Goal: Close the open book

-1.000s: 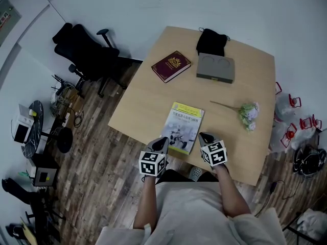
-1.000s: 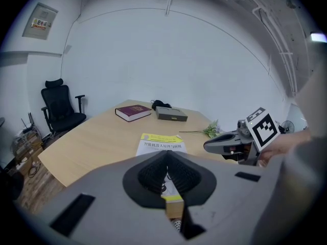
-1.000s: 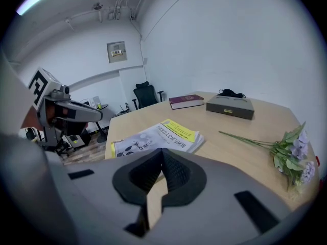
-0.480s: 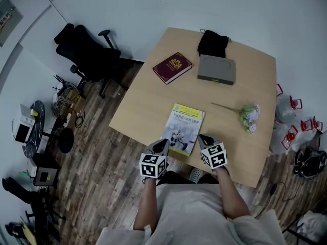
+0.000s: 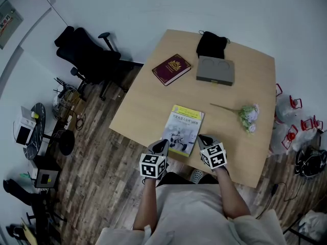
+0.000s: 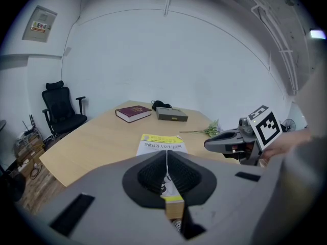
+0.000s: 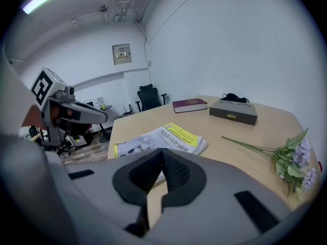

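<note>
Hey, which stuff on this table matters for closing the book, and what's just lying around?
For the job: yellow book, lying shut; left gripper; right gripper.
Just lying about: red book, grey box, black pouch, flowers.

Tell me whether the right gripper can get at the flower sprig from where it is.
Probably yes. The right gripper, jaws shut, is at the near edge of the table, and only bare wood lies between it and the flower sprig. The yellow book lies on its other side.
</note>
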A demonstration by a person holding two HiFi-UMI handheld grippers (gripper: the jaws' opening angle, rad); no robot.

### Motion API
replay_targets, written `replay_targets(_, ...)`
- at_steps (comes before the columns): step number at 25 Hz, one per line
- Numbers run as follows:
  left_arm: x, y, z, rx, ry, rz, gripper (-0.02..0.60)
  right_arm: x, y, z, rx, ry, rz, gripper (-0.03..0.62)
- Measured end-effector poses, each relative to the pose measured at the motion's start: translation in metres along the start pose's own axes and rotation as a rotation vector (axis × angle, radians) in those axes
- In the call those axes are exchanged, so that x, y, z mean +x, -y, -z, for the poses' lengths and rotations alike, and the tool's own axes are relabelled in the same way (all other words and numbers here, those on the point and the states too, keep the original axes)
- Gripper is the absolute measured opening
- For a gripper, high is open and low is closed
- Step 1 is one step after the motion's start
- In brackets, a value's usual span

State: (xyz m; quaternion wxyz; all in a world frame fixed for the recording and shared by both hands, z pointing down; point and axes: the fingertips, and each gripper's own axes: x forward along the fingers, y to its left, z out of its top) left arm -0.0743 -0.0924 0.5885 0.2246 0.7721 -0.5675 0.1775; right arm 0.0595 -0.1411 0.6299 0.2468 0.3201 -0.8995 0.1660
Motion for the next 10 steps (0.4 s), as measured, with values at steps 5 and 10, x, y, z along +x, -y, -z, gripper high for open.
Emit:
replay_targets(5, 0.0009, 0.0023, 0.0018, 0.016, -0.015, 0.000, 0.023, -0.0002, -0.0025, 0.0021, -0.005, -0.003, -0.013, 0.008)
replay_targets(10, 0.0022, 0.0043, 0.0023, 0.039, -0.033, -0.006, 0.023, -0.0009, -0.0011, 0.0021, -0.005, -0.005, -0.015, 0.008)
